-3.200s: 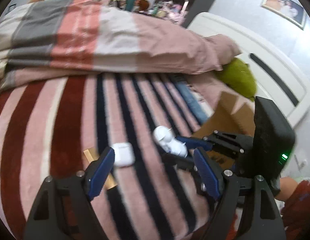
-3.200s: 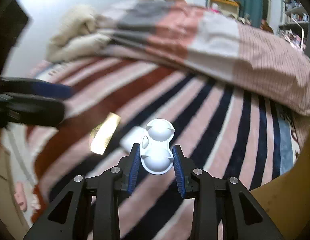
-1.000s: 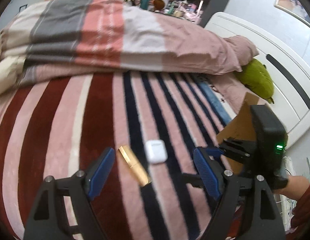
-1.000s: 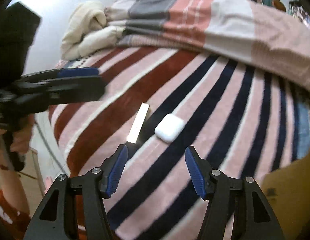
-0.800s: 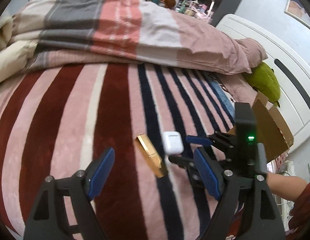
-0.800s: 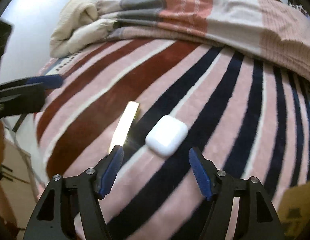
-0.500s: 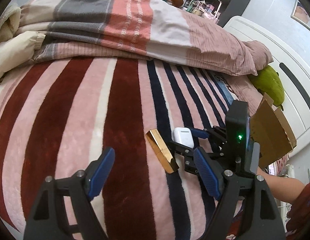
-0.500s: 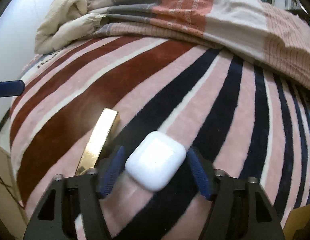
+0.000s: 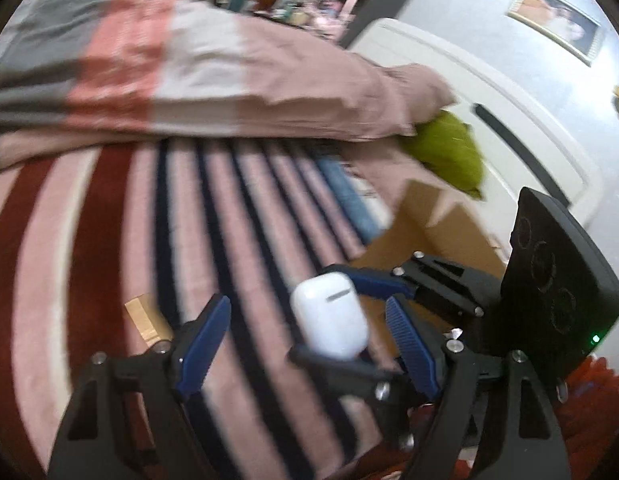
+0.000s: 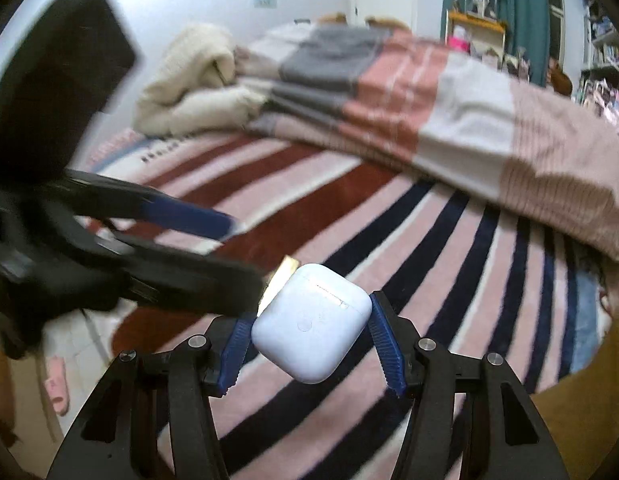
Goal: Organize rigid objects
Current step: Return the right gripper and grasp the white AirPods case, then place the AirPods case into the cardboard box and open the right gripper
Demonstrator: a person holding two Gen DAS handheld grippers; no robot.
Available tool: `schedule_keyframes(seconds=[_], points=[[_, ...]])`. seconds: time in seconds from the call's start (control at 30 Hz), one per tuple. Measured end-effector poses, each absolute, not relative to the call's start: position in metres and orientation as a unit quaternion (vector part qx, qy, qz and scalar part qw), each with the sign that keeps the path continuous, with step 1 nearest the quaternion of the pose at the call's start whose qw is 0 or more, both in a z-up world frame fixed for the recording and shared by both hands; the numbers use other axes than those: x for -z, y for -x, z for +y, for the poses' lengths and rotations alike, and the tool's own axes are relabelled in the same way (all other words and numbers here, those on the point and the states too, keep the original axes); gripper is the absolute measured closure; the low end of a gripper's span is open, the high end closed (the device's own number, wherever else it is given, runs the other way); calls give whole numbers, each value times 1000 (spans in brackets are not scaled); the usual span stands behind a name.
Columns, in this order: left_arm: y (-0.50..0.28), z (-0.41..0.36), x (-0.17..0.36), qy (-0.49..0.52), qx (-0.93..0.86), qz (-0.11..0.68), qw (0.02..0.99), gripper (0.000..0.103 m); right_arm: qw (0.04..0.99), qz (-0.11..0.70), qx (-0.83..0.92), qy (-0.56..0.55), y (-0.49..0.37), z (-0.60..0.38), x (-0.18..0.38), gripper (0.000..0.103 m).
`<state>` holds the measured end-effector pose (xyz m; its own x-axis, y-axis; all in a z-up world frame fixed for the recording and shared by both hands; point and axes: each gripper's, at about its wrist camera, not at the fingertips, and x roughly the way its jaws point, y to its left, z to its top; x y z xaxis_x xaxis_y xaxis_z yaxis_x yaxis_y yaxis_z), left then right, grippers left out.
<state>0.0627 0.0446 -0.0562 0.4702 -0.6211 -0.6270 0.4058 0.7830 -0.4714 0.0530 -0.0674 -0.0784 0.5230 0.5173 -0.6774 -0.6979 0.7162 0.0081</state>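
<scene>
Currently the right gripper (image 10: 309,344) pinches a small white rounded-square plastic earbud case (image 10: 311,322) between its blue ribbed fingers (image 10: 383,350), one pad against each side of the case. The case is lifted clear of the striped pink, dark-red and navy plush blanket (image 10: 449,264) that covers the bed, and it is tilted, with its lid seam and a small round button facing the right wrist camera. In the left wrist view the same case (image 9: 331,314) appears upright in the right gripper (image 9: 349,320), which reaches in from the right side, between the blanket (image 9: 109,220) and a brown cardboard box (image 9: 433,232) that stands at the bed's right edge. The left gripper (image 9: 305,344) carries nothing; its blue fingers (image 9: 203,338) are spread wide apart and hover above the blanket. A flat gold-coloured rectangular bar (image 9: 143,318) lies on the blanket just beyond the left finger of the left gripper; in the right wrist view only its end (image 10: 283,274) shows, directly behind the case. A folded quilt in grey, salmon and white bands (image 10: 389,92) lies across the far side of the bed, with a cream fleece bundle (image 10: 189,84) at its end. A green plush cushion (image 9: 449,152) rests against the white headboard (image 9: 489,92) behind the box.
</scene>
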Motion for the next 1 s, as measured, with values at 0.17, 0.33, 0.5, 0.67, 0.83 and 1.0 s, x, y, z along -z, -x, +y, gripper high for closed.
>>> schedule_keyframes(seconds=[0.17,0.33,0.5,0.67,0.83,1.0], points=[[-75,-19,31,104,361,418,827,62,880,315,-334,120,-41,-110,45,50],[-89,-89,15,67,402,423,809,69,900,309,-290,99,-44,-171,27,50],[-107,-158,17,36,436,449,779,69,909,334,-239,77,-51,-230,23,50],[-120,-208,34,0,450,492,745,69,893,399,-198,64,-67,-276,32,50],[-124,-223,44,-14,442,517,733,68,877,441,-176,78,-73,-292,45,50],[-119,-201,29,-9,428,494,757,44,883,432,-165,82,-68,-295,42,43]])
